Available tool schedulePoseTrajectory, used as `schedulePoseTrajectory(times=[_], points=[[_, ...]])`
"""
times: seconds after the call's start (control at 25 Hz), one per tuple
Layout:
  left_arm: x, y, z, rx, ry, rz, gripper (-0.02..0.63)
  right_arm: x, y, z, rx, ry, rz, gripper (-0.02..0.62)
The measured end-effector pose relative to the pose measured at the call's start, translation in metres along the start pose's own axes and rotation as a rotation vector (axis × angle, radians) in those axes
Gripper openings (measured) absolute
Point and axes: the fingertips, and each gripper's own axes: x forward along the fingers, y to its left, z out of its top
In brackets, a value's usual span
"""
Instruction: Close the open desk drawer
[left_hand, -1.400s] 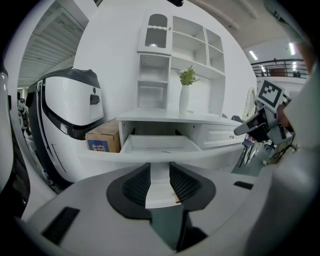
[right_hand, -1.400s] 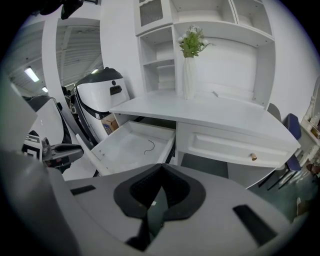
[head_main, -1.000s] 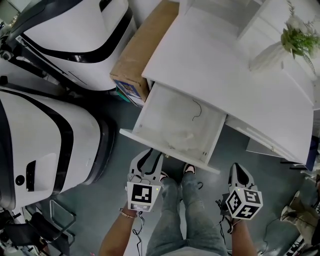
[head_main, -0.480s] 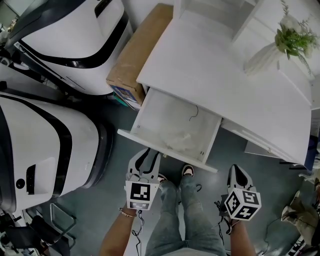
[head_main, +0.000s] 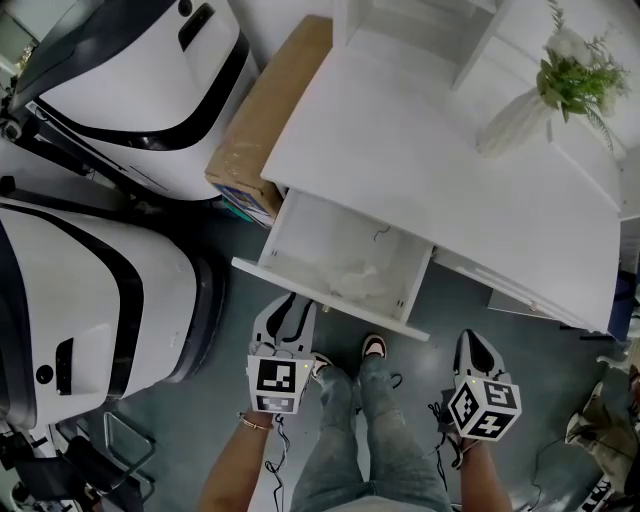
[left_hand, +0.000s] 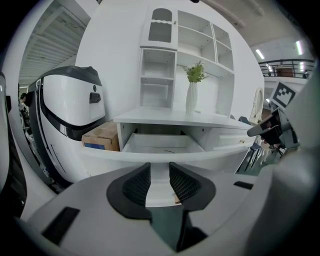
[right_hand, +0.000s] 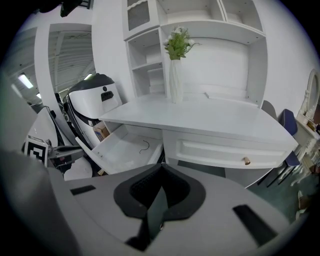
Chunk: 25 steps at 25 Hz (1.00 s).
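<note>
The white desk (head_main: 430, 150) has its left drawer (head_main: 320, 230) pulled out; a small wire hook and a crumpled clear bag (head_main: 355, 275) lie inside. My left gripper (head_main: 289, 303) is right at the drawer's front panel (head_main: 330, 305). In the left gripper view, that panel (left_hand: 160, 156) shows white through the gap of the left gripper (left_hand: 160, 176), which is open and holds nothing. My right gripper (head_main: 472, 338) hangs low to the right, off the desk, and is shut and empty. The right gripper view has the open drawer (right_hand: 125, 145) at the left.
A second drawer with a small knob (right_hand: 245, 160) is closed. A white vase with a plant (head_main: 515, 120) stands on the desk. A cardboard box (head_main: 265, 120) and two big white machines (head_main: 90, 290) crowd the left. The person's legs (head_main: 370, 430) stand before the drawer.
The drawer shows a little less of its length than a second ago, with the left gripper staying at its front panel. The right gripper has hardly moved.
</note>
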Motion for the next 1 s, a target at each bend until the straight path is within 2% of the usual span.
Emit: schedulePoseTrajectory(times=[0.4, 1.0], points=[[0.02, 0.003, 0.01, -0.016, -0.005, 0.017, 0.13, 0.006, -0.017, 0.015, 0.028, -0.012, 0.003, 0.006], [0.044, 0.005, 0.028, 0.002, -0.004, 0.023, 0.13, 0.021, -0.033, 0.03, 0.038, -0.004, 0.015, 0.006]])
